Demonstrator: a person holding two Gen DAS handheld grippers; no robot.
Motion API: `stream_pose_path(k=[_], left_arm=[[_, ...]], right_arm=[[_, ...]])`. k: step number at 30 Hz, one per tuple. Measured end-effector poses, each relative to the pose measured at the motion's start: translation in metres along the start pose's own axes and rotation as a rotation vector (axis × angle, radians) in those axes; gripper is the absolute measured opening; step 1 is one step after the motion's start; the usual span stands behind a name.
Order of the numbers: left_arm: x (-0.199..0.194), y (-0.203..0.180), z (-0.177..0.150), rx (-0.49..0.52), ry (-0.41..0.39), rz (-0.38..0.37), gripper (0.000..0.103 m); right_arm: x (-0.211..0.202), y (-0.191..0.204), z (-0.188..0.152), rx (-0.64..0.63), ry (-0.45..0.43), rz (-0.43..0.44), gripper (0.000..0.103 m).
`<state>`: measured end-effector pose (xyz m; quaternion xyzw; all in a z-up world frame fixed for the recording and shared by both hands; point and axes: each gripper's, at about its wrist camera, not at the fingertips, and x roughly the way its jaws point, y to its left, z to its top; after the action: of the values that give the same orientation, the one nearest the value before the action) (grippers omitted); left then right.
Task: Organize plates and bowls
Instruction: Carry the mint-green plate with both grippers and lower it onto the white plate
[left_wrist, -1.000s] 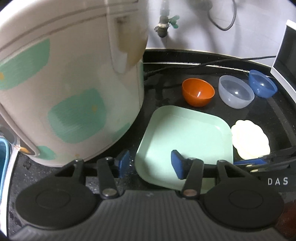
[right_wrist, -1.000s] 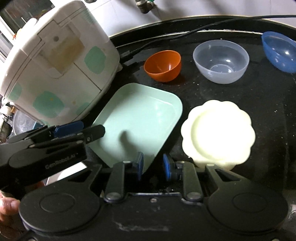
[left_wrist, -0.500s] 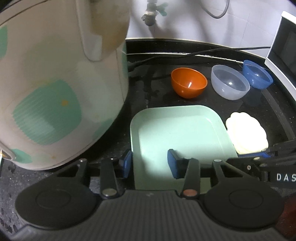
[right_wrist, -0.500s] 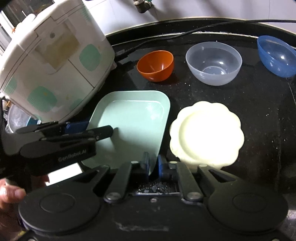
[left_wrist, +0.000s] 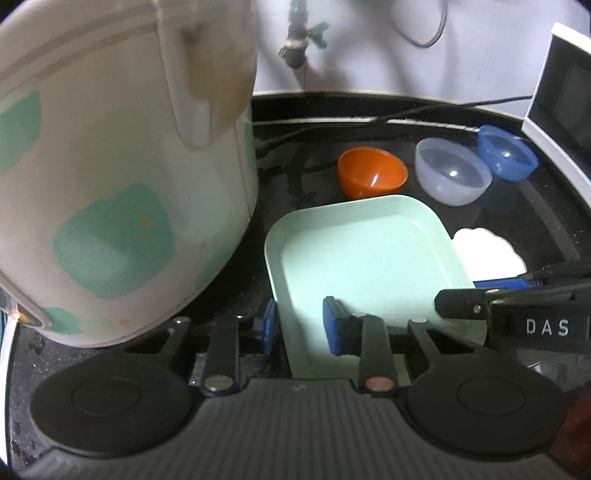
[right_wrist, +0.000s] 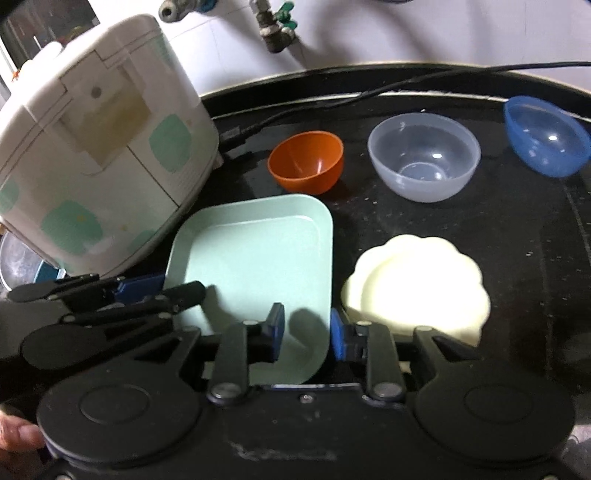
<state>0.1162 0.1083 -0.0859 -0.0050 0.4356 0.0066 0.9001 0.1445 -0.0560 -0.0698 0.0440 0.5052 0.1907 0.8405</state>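
At the upper left of both views stands the rice cooker (right_wrist: 92, 155), which crowds the left side of the black counter (right_wrist: 535, 258) and leaves little room beside the green square plate (right_wrist: 255, 266). At lower left of the right wrist view, our left gripper (left_wrist: 299, 325) straddles that plate's left rim; its jaws have just been closing, the rim is between them, yet a gap shows at the inner pad, so we judge the grip not yet made. At lower centre, our right gripper (right_wrist: 307, 332) straddles the plate's right rim; its jaws have just been opening and stand narrowly apart, no pad pressing. We judge that both sides are approached because the plate is broad and flat. Just right of it lies the cream scalloped plate (right_wrist: 417, 284), apart from the green one. Across the top, left to right, sit the orange bowl (right_wrist: 306, 162), clear bowl (right_wrist: 424, 155) and blue bowl (right_wrist: 546, 136), each separate, unstacked
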Motion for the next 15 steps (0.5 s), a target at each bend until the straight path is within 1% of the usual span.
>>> stream_pose_path(k=[5,9,15], left_arm=[[-0.026,-0.003,0.003,0.02,-0.024,-0.028,0.026],[-0.048,-0.003,-0.001,0.035,-0.031,-0.052,0.026],[-0.083,0.006,-0.02,0.056,-0.042,-0.083,0.026]], right_arm=[[-0.029,0.007,-0.004,-0.002,-0.031,-0.032,0.026],[-0.052,0.014,-0.012,0.008,-0.046,-0.044,0.026],[-0.082,0.034,-0.034,0.014,-0.06,-0.058,0.026]])
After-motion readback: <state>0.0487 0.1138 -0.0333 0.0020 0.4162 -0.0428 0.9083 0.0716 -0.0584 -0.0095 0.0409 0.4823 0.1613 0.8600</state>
